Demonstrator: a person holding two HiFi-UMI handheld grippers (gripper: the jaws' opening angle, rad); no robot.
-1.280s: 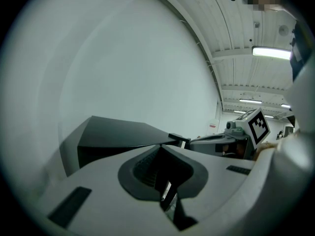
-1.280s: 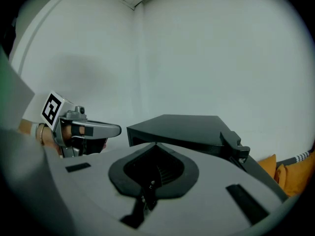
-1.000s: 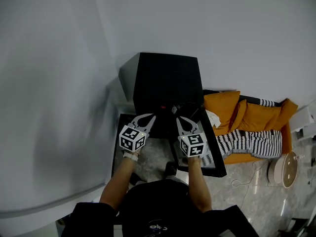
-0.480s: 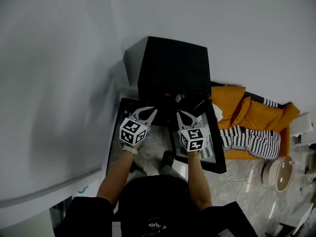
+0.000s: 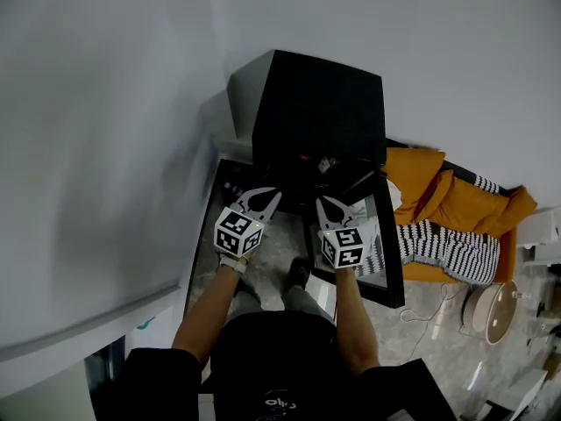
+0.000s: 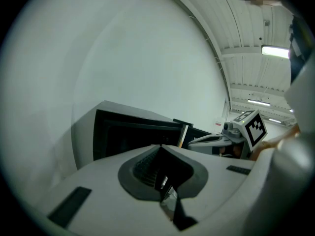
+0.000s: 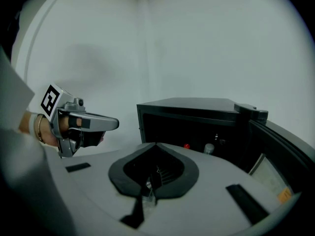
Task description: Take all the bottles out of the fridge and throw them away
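Head view: both grippers closed and empty at the open fridge

Left gripper (image 5: 278,192) and right gripper (image 5: 320,199) sit side by side just in front of the black fridge (image 5: 316,103), whose door (image 7: 280,154) stands open. Each has its jaws pressed together on nothing. Inside the fridge, a red-capped bottle (image 7: 187,145) stands near a pale-capped bottle (image 7: 208,148).
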